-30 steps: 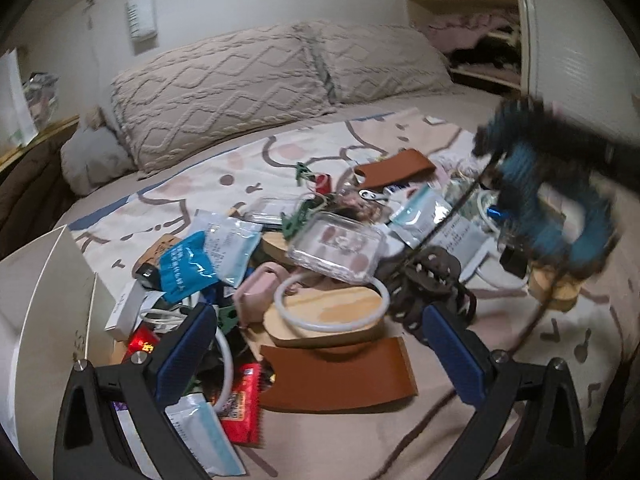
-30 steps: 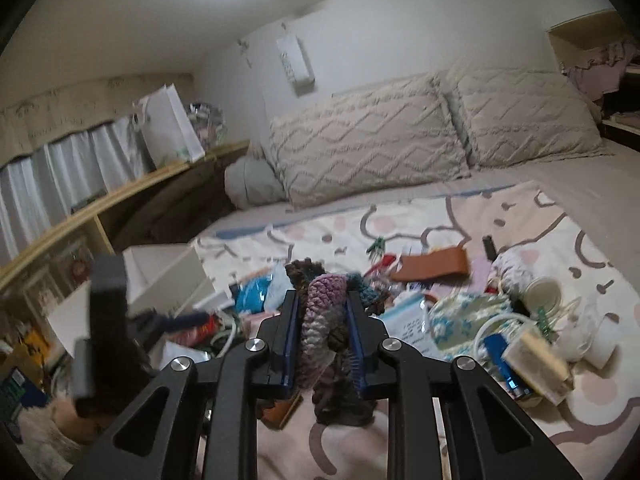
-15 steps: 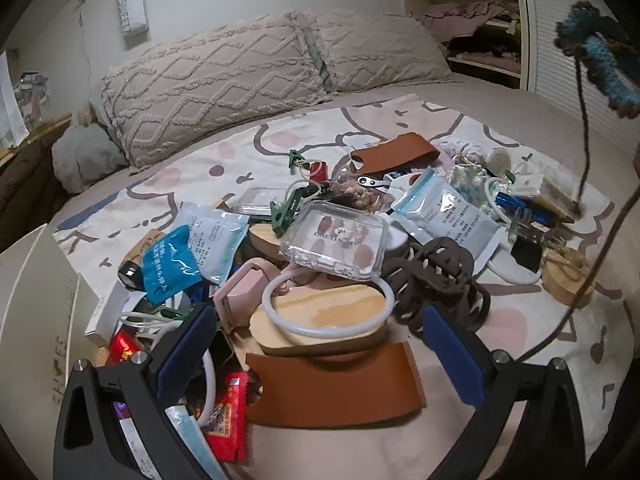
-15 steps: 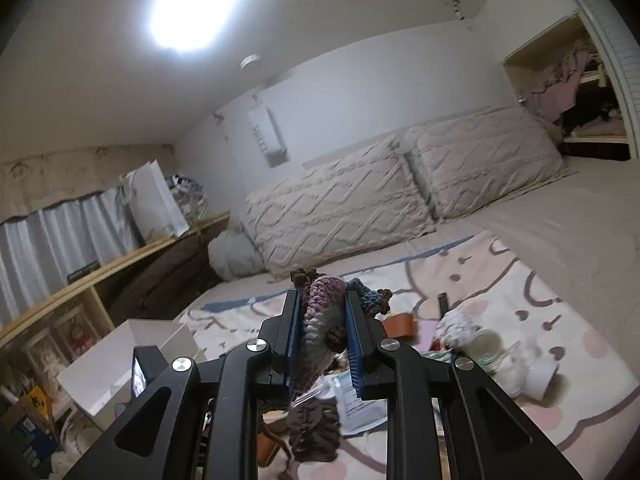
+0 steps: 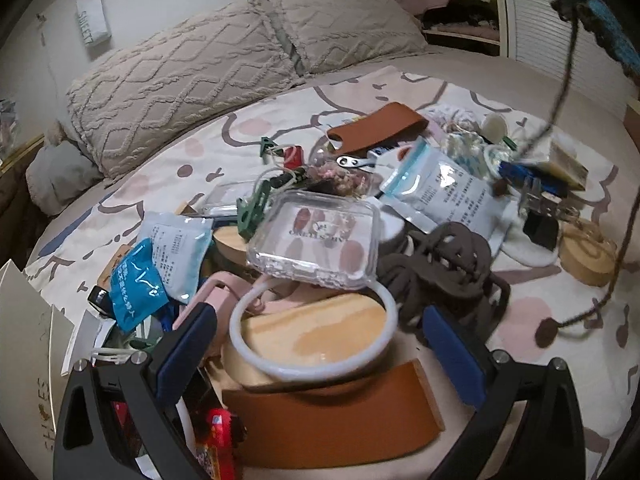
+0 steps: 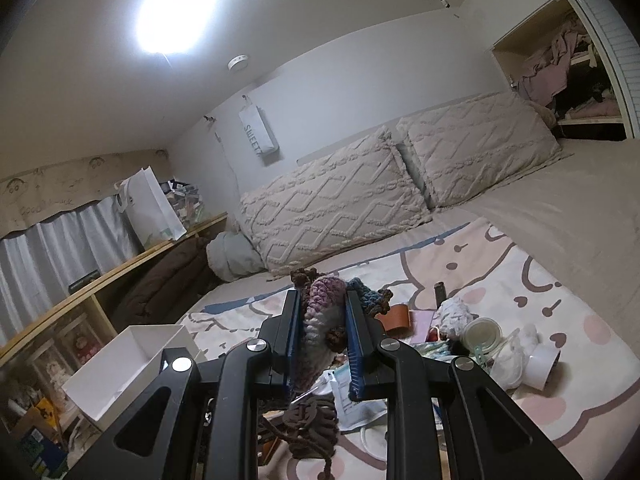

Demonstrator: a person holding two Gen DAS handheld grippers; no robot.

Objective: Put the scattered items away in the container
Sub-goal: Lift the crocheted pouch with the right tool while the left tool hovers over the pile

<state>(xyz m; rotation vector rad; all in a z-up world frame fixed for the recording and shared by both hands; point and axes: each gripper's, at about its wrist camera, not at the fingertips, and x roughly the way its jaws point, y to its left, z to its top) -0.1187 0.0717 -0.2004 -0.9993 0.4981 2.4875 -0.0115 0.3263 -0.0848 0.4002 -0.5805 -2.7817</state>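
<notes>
On a bed (image 6: 560,216) strewn with small household clutter, the right tongs (image 6: 320,332) are clenched on a crocheted yarn piece (image 6: 320,312) in purple, grey and brown, held clear of the bedding, its brown tail (image 6: 312,428) hanging below the jaws at the bottom of the right wrist view. The piece's long axis runs roughly along the fingers. The white box (image 6: 120,368), the likely container, sits at the lower left of that frame, well apart from the tongs and off to their left; its visible interior looks empty, though the near corner is hidden behind the rig. Any delivery therefore appears to turn on a swing leftward and down.

In the left wrist view the same yarn piece (image 5: 600,20) shows blurred at the upper right, its brown strand (image 5: 560,120) trailing down to a small knot (image 5: 546,330) just above the quilt. The left tongs (image 5: 320,344) stand released, jaws wide, hovering low over the pile, bracketing a white ring (image 5: 312,364) lying on a wooden block (image 5: 320,332) without pressing on either. Just beyond lie a clear plastic case (image 5: 316,240), a brown hair claw (image 5: 440,272), sealed pouches (image 5: 440,188) and a tan leather flap (image 5: 336,416). The box's edge (image 5: 24,340) shows at the left margin, so the left hand seems nearer to it.
</notes>
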